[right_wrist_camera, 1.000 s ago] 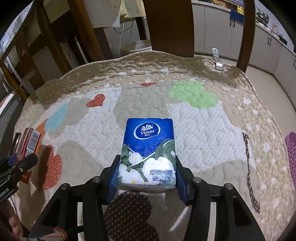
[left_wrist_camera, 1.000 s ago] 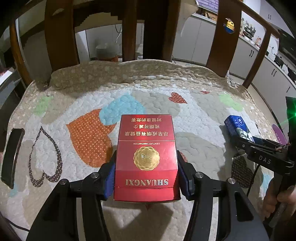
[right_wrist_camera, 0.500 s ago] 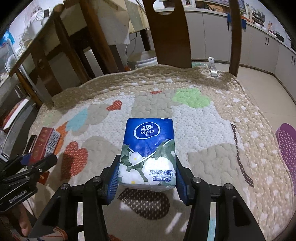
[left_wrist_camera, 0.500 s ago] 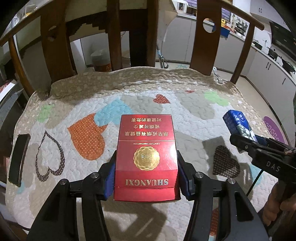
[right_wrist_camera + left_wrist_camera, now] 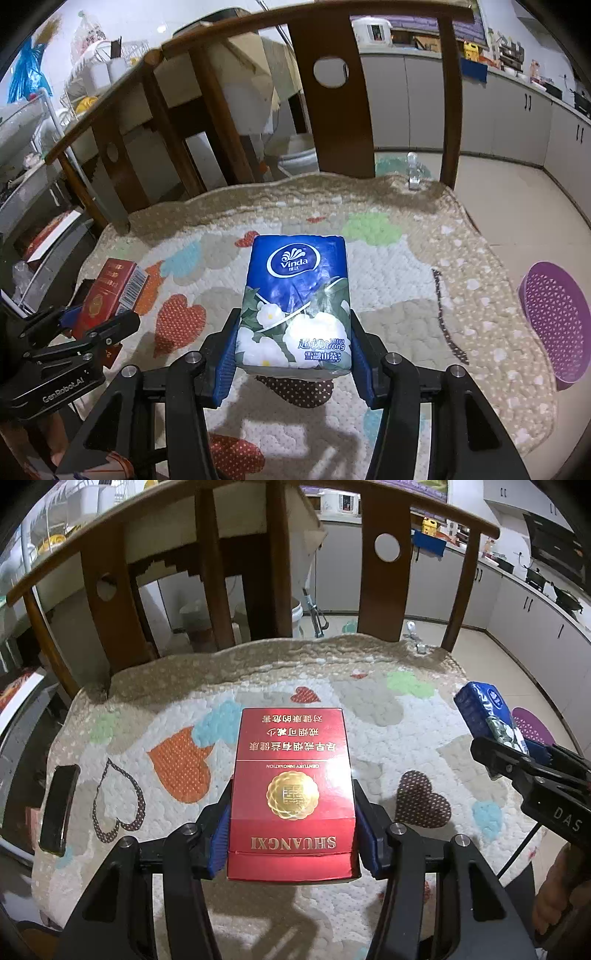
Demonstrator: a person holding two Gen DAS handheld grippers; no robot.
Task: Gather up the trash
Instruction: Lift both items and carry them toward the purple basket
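The left gripper (image 5: 291,834) clamps a red cardboard cigarette box (image 5: 291,790) above the quilted heart-patterned cushion (image 5: 369,731). The right gripper (image 5: 293,354) clamps a blue plastic tissue pack (image 5: 295,302) above it.

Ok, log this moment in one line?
left gripper: shut on red box | right gripper: shut on tissue pack | both above quilt

Seemingly a home kitchen: cabinets (image 5: 517,122), stove (image 5: 565,598), cushioned chair (image 5: 380,590).

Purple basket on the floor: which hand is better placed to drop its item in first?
Right, probably. The purple basket lies just off the cushion's right edge, on the side of the right gripper holding the tissue pack. The left gripper, holding the red box, is farther away.
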